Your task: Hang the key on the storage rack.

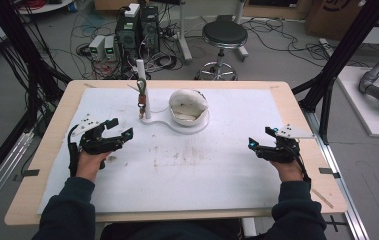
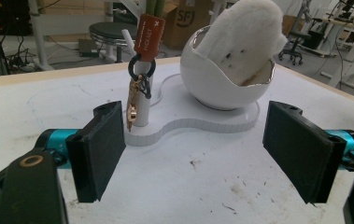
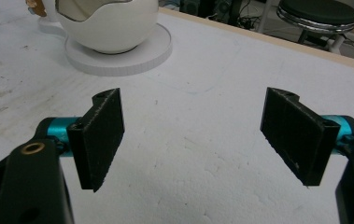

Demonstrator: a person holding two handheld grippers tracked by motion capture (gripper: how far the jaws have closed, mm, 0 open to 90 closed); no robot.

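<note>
White foam covers the table (image 1: 227, 170), and at its twelve o'clock a white stand (image 1: 174, 124) carries a post (image 1: 143, 90) hung with a key ring (image 2: 137, 100) on a brown tag (image 2: 148, 36), beside an egg-shaped bowl (image 2: 221, 79). Both tools hover empty: left gripper (image 1: 119, 131) at nine o'clock, jaws wide; right gripper (image 1: 261, 139) at three o'clock, equally spread. This looks like the approach step. Next, the left probably advances toward the keys and closes on the tag, though its exact hang is hard to read.
</note>
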